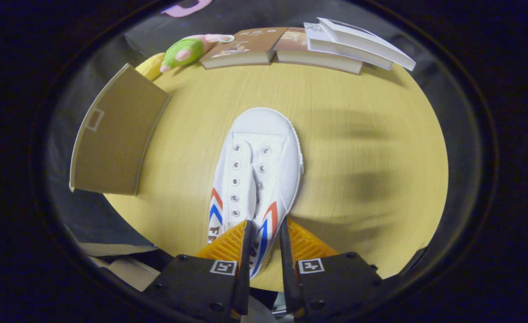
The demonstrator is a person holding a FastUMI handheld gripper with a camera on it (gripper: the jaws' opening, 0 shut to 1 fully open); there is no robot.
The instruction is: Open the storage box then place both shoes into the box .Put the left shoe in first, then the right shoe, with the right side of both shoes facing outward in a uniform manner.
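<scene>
one white shoe point(257, 175) (toe pointing away) is pinched at its heel side by the gripper point(264, 242), three books point(290, 47) beyond.

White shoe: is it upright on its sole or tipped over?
Upright: the white shoe shows its eyelets and tongue from above, toe pointing away over the table. The gripper is shut on its side wall.

Gripper point(264, 244) angled down over near edge of bench point(362, 134), seen from just behind its fingers point(247, 242). Two fingers nearly parallel, narrow gap between them. Fingers clamp heel-side wall of white shoe point(257, 166), one finger inside collar, other outside; both press on that wall. Finger bases carry square marker tags. Shoe's toe points away from fingers toward far edge of bench.
</scene>
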